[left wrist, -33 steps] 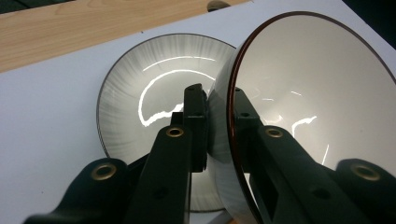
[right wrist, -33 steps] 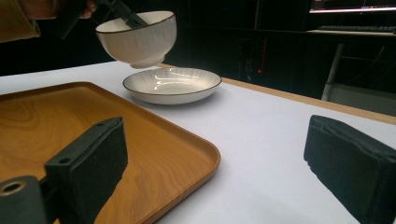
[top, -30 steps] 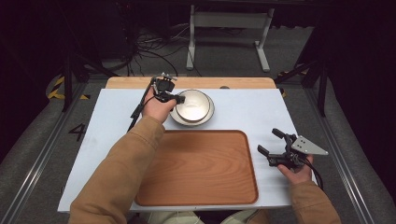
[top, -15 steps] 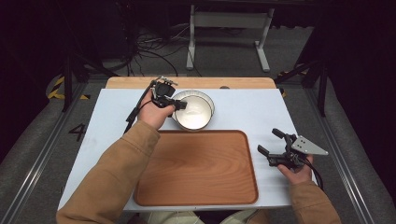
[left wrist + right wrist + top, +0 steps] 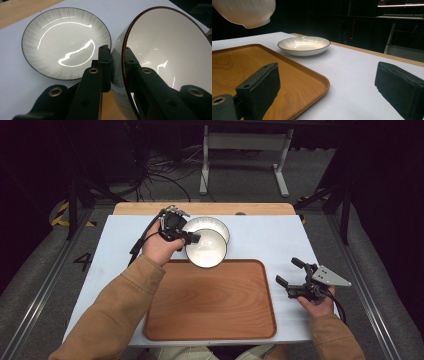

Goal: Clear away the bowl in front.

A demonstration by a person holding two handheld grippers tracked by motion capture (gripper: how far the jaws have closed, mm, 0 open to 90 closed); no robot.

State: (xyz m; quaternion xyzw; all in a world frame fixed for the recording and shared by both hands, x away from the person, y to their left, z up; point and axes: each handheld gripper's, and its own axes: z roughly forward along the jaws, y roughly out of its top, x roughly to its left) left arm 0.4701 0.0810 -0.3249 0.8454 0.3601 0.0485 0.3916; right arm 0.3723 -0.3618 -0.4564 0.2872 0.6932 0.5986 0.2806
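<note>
Table (image 5: pixel 260 232): a big white table top with a strip of light wood along the far edge. All the things sit on it or hang over it.

Tray (image 5: pixel 210 305): a wide brown wooden tray with a low rim. It lies flat on the near half of the table, in the middle. Nothing is on it. In the right gripper view the tray (image 5: pixel 287 82) shows from the side, with its rounded corner close by.

Plate (image 5: pixel 216 224): a shallow white plate with thin grey lines and a dark rim. It sits flat on the table just past the far edge of the tray. The left gripper view shows the plate (image 5: pixel 66 42) from above, shiny and with nothing in it.

Bowl (image 5: pixel 206 249): a white bowl with a dark brown rim. It is up in the air, over the far edge of the tray and in front of the plate. In the left gripper view the bowl (image 5: pixel 170 57) is tipped on its side.

Left gripper (image 5: pixel 192 238): it is at the far left corner of the tray. Its two black jaws pinch the bowl's rim, one inside and one outside.

Right gripper (image 5: pixel 290 272): it is just beside the right edge of the tray, held low. Its jaws are spread wide apart, with nothing in them.
</note>
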